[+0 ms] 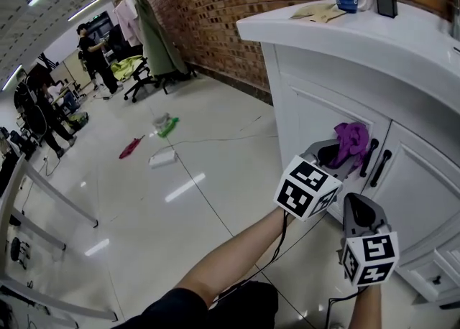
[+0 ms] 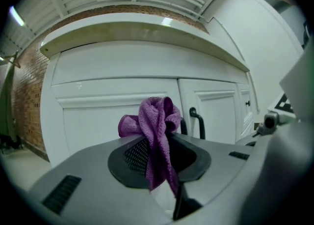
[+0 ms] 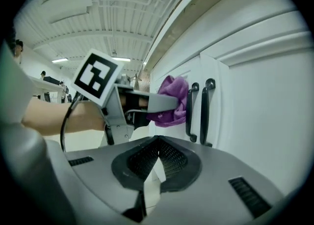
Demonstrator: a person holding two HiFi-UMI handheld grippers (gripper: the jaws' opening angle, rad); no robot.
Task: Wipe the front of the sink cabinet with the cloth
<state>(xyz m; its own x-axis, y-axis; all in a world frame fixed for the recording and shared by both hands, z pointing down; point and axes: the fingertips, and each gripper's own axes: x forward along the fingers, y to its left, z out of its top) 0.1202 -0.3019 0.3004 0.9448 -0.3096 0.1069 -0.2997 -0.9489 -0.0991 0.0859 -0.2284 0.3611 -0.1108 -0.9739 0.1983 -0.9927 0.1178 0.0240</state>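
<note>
Purple cloth (image 2: 156, 121), pinched in left gripper (image 2: 158, 157) fingers, bunches ahead at sink cabinet door (image 2: 98, 130): best pressed flat, stroked evenly; right gripper (image 3: 156, 165) fingers pressed together, empty.

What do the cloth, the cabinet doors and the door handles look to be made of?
Cloth: purple microfibre or terry, likely; nubby looped pile, soft folds.
Cabinet doors: white painted wood or board, satin; smooth panels with moulded frames.
Handles: black, probably coated metal; thin rigid bars, faint sheen.
</note>
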